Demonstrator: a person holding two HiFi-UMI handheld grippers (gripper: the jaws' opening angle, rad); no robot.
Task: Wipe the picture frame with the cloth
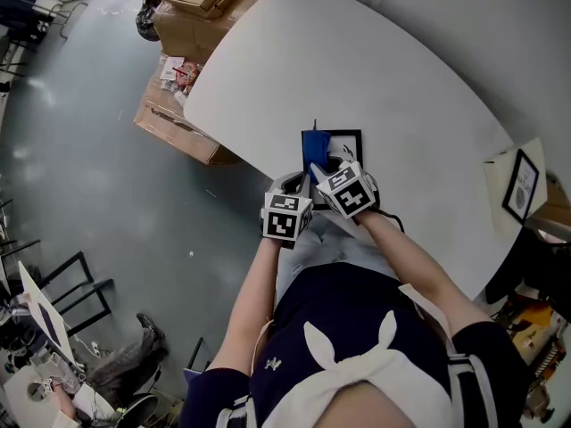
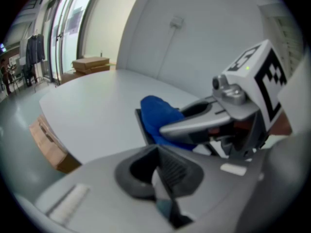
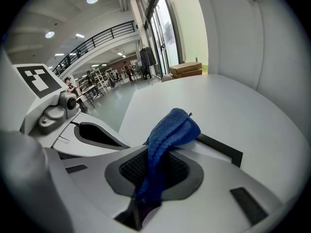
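Right gripper (image 3: 154,168) pinching cloth (image 3: 173,128) over picture frame (image 3: 219,145), left gripper (image 2: 159,174) closed alongside

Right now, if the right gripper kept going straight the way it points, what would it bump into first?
Most likely the picture frame: its black edge lies on the white table just beyond the blue cloth pinched in the right gripper. Depth is hard to judge.

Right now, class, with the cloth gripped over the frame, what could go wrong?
The picture frame lies near the table edge; a wiping push might slide it off.
The right gripper pinches only a fold of the cloth, which may slip out.
The left gripper sits close; they may collide.
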